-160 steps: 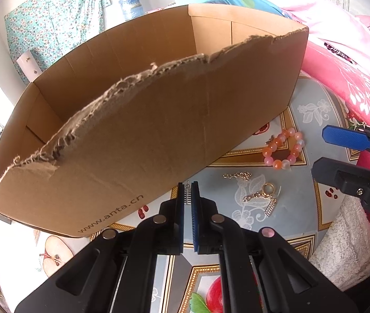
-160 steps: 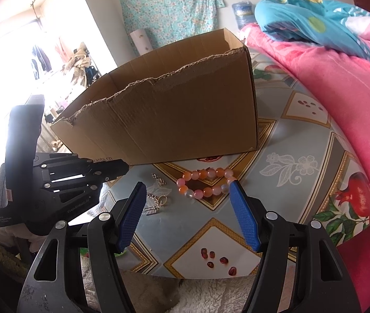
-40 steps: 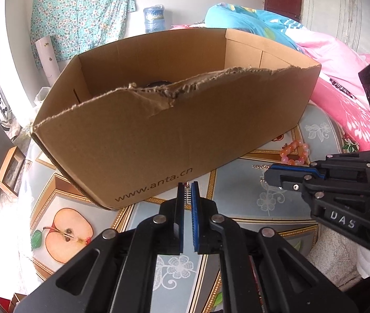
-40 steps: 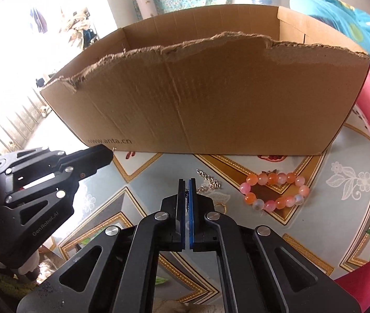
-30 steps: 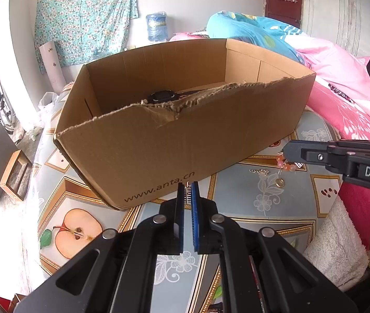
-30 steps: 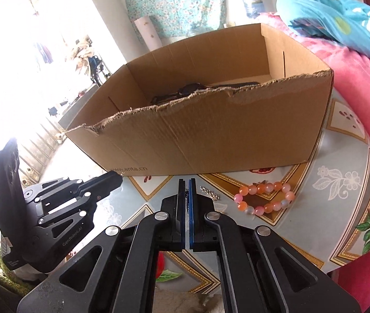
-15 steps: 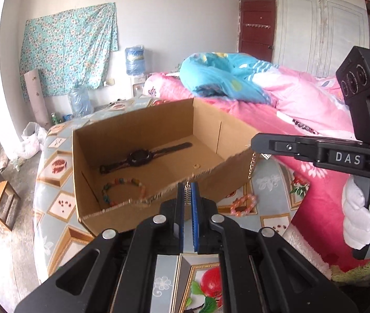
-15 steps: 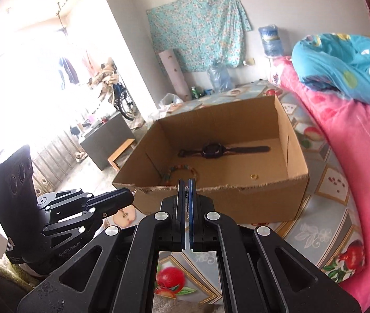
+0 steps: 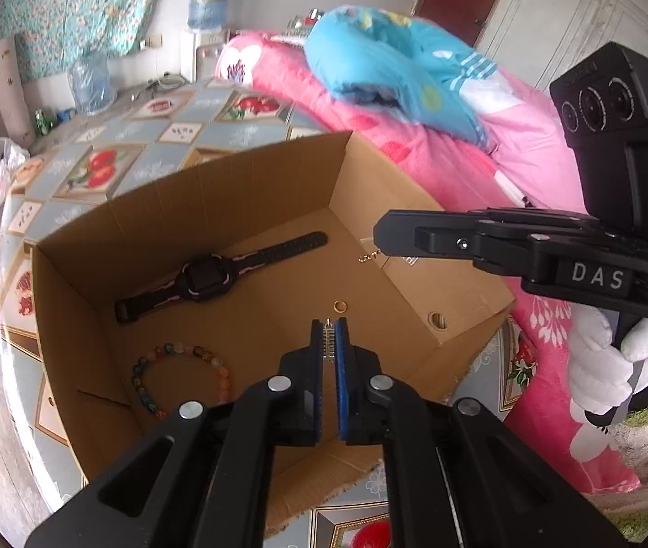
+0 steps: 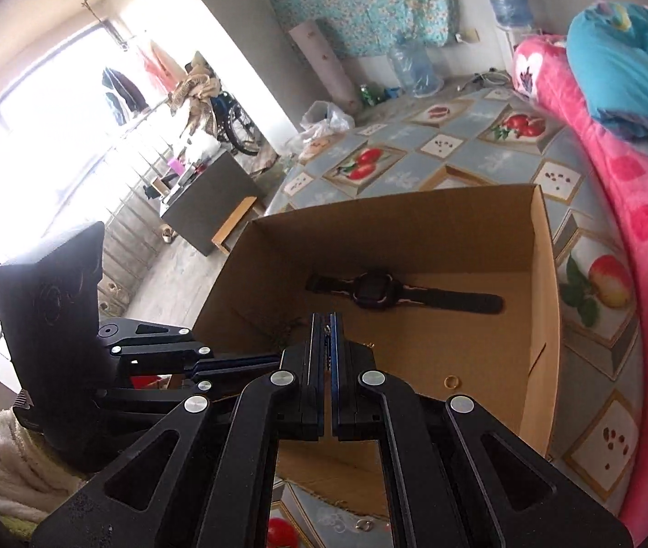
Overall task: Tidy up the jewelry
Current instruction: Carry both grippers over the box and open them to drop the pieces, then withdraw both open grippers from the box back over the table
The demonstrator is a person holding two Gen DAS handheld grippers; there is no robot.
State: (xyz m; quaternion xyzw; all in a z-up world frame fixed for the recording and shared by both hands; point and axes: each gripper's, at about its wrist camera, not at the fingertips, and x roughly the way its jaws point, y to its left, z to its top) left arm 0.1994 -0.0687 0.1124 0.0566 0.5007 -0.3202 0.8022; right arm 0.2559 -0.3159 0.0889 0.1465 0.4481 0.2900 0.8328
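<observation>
An open cardboard box point(image 9: 187, 178) stands on the fruit-print cloth, with both grippers above it. Inside lie a black watch point(image 9: 207, 276), a multicoloured bead bracelet point(image 9: 177, 379) and a gold ring point(image 9: 339, 306). My left gripper point(image 9: 329, 324) is shut on a small silver charm point(image 9: 329, 342) over the box floor. My right gripper point(image 9: 381, 235) comes in from the right, shut on a thin gold chain point(image 9: 369, 255) that dangles from its tip. In the right wrist view the right gripper point(image 10: 324, 319) is over the box point(image 10: 392, 205), near the watch point(image 10: 371, 292) and ring point(image 10: 451, 381).
A pink blanket point(image 9: 438, 150) and a blue pillow point(image 9: 392, 64) are piled right of the box. A white-gloved hand point(image 9: 597, 365) holds the right gripper's handle. Fruit-print cloth point(image 10: 460, 137) stretches behind the box. A small metal piece point(image 10: 362, 523) lies on the cloth in front.
Both grippers have risen from in front of the box's torn front wall to above it, tilted down. The box's inside is now in view. Both stay shut on their pieces.
</observation>
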